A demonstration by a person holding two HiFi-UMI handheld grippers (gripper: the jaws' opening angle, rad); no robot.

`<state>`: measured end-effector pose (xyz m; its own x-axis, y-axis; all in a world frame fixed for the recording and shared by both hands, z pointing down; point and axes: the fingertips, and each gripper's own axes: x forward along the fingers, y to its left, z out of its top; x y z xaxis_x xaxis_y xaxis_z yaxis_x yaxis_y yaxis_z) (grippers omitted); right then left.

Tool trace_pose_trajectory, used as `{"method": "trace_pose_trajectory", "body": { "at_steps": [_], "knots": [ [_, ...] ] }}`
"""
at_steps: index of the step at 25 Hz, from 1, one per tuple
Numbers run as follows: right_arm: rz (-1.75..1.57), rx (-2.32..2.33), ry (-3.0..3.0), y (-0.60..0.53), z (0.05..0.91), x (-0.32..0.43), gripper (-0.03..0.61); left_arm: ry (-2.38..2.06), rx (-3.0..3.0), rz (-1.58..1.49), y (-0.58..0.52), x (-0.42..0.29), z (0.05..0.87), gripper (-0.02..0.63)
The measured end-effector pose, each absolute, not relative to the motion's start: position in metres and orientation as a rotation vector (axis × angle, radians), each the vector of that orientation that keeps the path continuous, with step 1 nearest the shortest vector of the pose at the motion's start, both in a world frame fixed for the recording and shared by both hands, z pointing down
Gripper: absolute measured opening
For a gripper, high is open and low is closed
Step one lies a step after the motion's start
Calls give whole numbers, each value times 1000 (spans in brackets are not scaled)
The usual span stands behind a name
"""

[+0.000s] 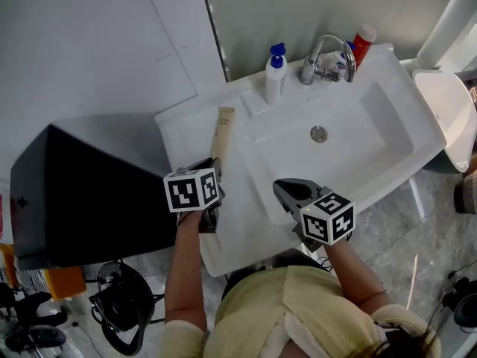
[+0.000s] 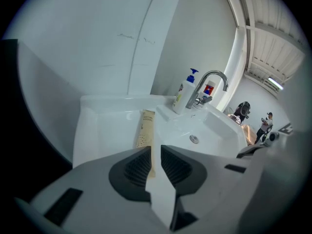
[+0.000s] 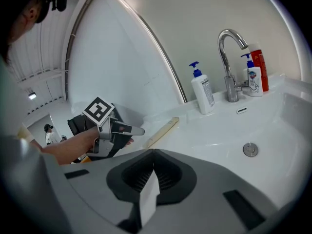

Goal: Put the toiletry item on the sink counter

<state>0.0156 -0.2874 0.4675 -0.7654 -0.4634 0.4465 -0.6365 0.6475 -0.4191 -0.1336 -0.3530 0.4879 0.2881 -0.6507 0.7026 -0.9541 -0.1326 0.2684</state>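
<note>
We read the sink table (image 1: 182, 121), upper centre, as loaded: beige toiletry tube (image 1: 222, 129) lies flat left of the basin. Left gripper (image 2: 156, 149) narrow, gripping nothing; right gripper (image 3: 153, 152) closed, empty. Next: back off without nudging it.

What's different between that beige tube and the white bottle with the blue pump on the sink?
Pose: the beige tube lies flat, while the pump bottle stands upright.
Colour: the tube is tan all over; the bottle is white with a blue pump head.
Place: the tube lies left of the basin, the bottle at the back beside the tap.
Both rest on the white sink counter.
</note>
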Motion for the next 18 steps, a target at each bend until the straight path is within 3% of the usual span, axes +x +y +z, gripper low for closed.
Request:
{"method": "trace_pose_trajectory", "body": {
  "at_steps": [18],
  "knots": [
    [774, 1019, -2546, -245, 453, 10, 25, -1413, 2016, 563, -275, -126, 456, 44]
  ]
}}
